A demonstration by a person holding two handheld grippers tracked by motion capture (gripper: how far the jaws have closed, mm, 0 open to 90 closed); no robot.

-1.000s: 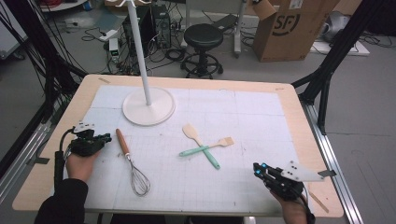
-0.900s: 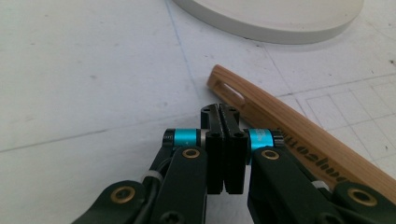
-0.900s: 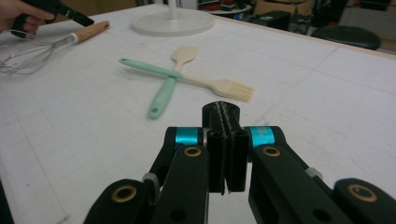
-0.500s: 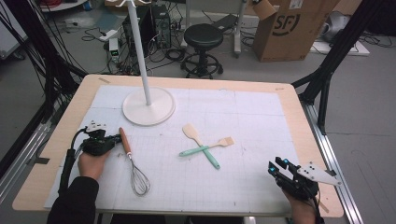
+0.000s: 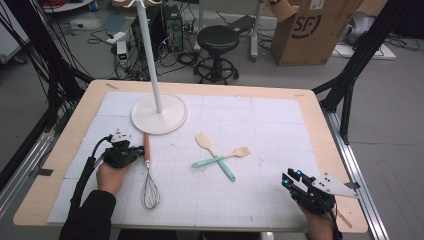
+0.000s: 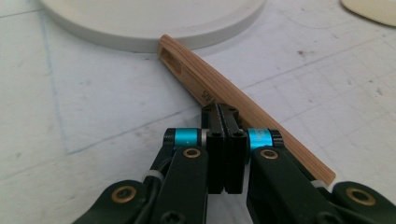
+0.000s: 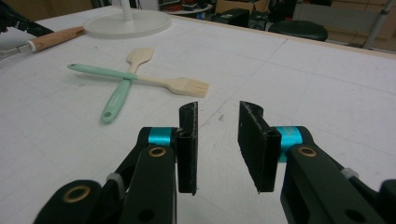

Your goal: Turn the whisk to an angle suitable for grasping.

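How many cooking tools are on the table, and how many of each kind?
whisk: 1
spatula: 1
pastry brush: 1
Total: 3

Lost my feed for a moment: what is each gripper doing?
Left gripper: shut, empty, beside the wooden-handled wire whisk.
Right gripper: open, holding nothing.

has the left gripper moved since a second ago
Yes. In the high view the left gripper has slid rightward across the mat, closing on the whisk; its shut jaws now sit right beside the wooden handle, below the white stand base.
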